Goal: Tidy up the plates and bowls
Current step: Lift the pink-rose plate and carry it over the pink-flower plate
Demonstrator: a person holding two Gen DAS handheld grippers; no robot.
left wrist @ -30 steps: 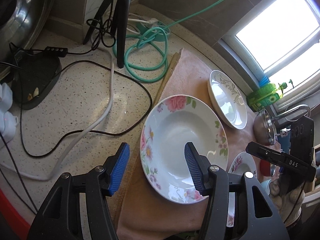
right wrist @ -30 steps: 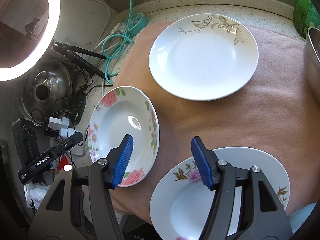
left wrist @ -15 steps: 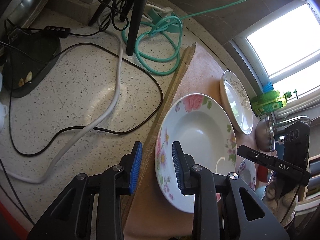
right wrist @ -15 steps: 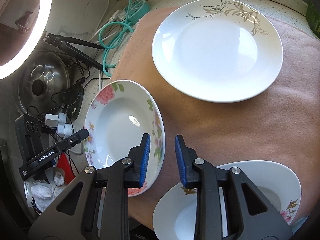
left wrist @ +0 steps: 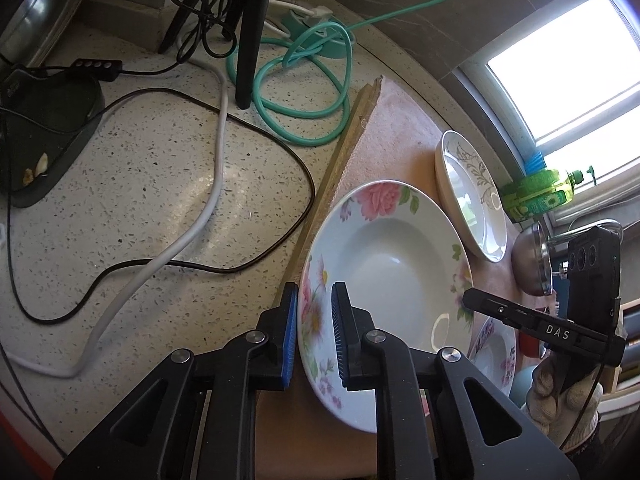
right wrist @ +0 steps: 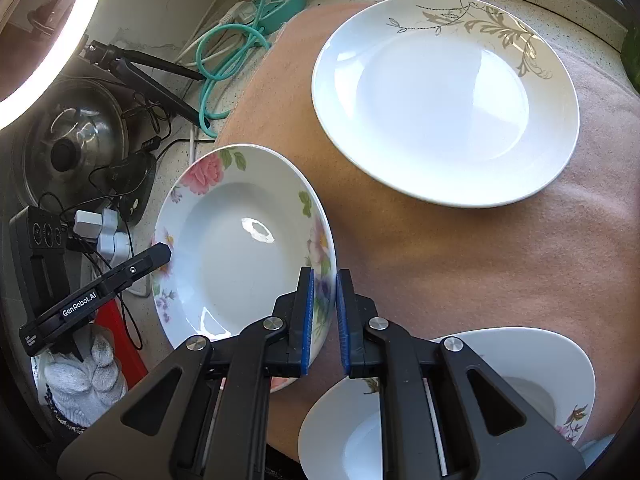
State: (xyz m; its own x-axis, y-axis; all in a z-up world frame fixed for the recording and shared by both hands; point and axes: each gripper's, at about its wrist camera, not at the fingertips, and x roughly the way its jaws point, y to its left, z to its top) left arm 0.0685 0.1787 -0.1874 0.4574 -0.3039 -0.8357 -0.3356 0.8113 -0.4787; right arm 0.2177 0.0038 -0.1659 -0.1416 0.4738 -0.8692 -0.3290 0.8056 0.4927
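A deep white plate with pink roses (left wrist: 384,264) sits on the pink cloth (left wrist: 404,128); it also shows in the right wrist view (right wrist: 240,248). My left gripper (left wrist: 314,336) is shut on its left rim. My right gripper (right wrist: 323,320) is shut on its right rim. A white plate with a gold leaf pattern (right wrist: 444,96) lies further back on the cloth, also in the left wrist view (left wrist: 472,196). A third floral plate (right wrist: 520,392) lies near me, under the right gripper.
Black, white and teal cables (left wrist: 216,152) lie on the speckled counter (left wrist: 140,184) to the left, with a tripod leg (left wrist: 250,40). A steel pot lid (right wrist: 76,136) and a ring light (right wrist: 48,20) stand left. A green bottle (left wrist: 540,196) stands by the window.
Both grippers have closed from wide open and moved onto opposite rims of the rose plate. The plate now looks slightly tilted off the cloth.
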